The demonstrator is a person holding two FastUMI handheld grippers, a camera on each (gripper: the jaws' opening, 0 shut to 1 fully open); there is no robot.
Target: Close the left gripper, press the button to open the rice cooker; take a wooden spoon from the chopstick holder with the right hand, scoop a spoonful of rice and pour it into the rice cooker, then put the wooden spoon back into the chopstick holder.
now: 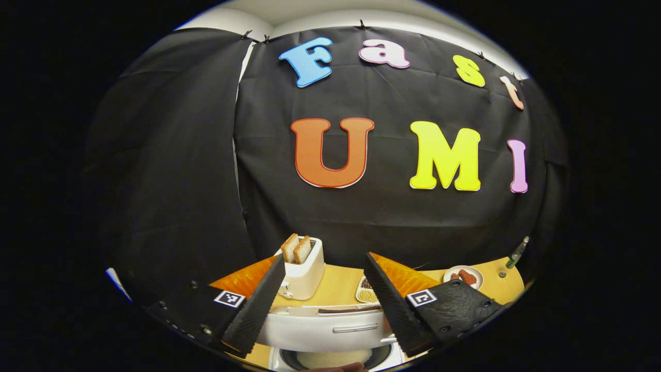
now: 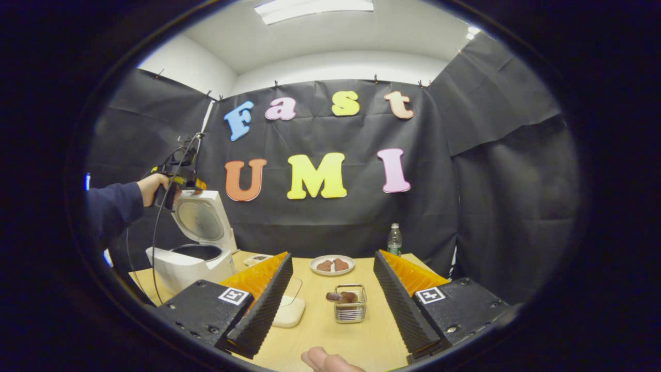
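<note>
At far left in the right gripper view, a hand (image 2: 153, 187) holds the left gripper (image 2: 178, 182) just above the rice cooker (image 2: 191, 261), whose lid (image 2: 202, 219) stands raised over the open pot. The left gripper view looks down over the lid's top edge; there that gripper's fingers (image 1: 255, 305) stand spread with nothing between them. To the right, near the table's middle, the chopstick holder (image 2: 349, 304), a small wire basket, stands on the table (image 2: 330, 336) with the spoon's (image 2: 341, 296) dark end poking out. The right gripper (image 2: 330, 305) hovers short of it, fingers wide apart and empty. The step in hand looks to be fetching the spoon: best to come straight in, bracket the handle and close squarely. A flat white dish (image 2: 289, 312) lies near the left finger. A plate (image 2: 332, 265) and bottle (image 2: 394, 239) stand farther back, leaving open table around the holder.
</note>
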